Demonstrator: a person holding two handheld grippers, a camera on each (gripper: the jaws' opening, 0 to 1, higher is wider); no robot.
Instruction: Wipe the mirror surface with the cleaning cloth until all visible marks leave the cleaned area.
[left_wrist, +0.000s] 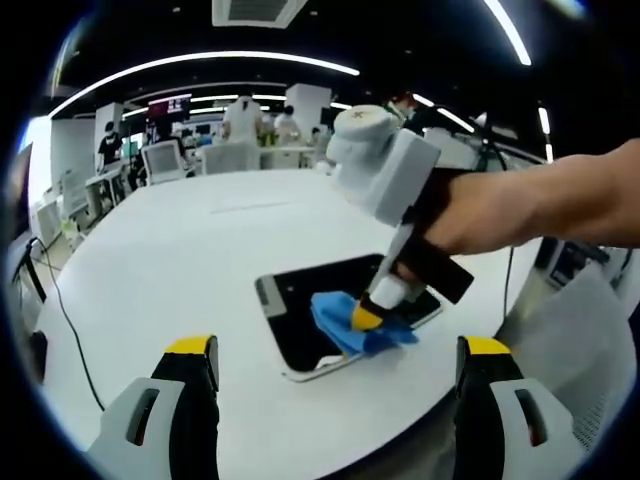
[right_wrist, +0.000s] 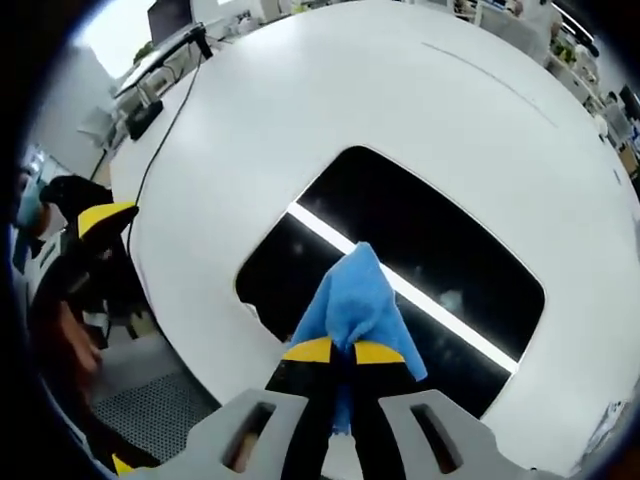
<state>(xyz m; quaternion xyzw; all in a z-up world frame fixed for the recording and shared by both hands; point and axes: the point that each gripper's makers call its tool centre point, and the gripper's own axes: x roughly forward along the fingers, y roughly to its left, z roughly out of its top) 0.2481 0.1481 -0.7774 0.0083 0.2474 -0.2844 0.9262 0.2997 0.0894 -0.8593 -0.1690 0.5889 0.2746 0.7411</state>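
Note:
A dark rectangular mirror lies flat on the white table near its front edge. In the left gripper view, a hand brings my right gripper in from the right, its tips pressing a blue cloth onto the mirror. My left gripper hovers short of the mirror, open, with nothing between its fingers. In the right gripper view, my right gripper is shut on the blue cloth over the mirror, which reflects a bright light strip and shows faint smudges. A yellow tip of the left gripper shows at the left.
A black cable runs across the table's left part and off its edge. A grey mesh chair stands by the table on the right. Desks, chairs and people are far behind the table.

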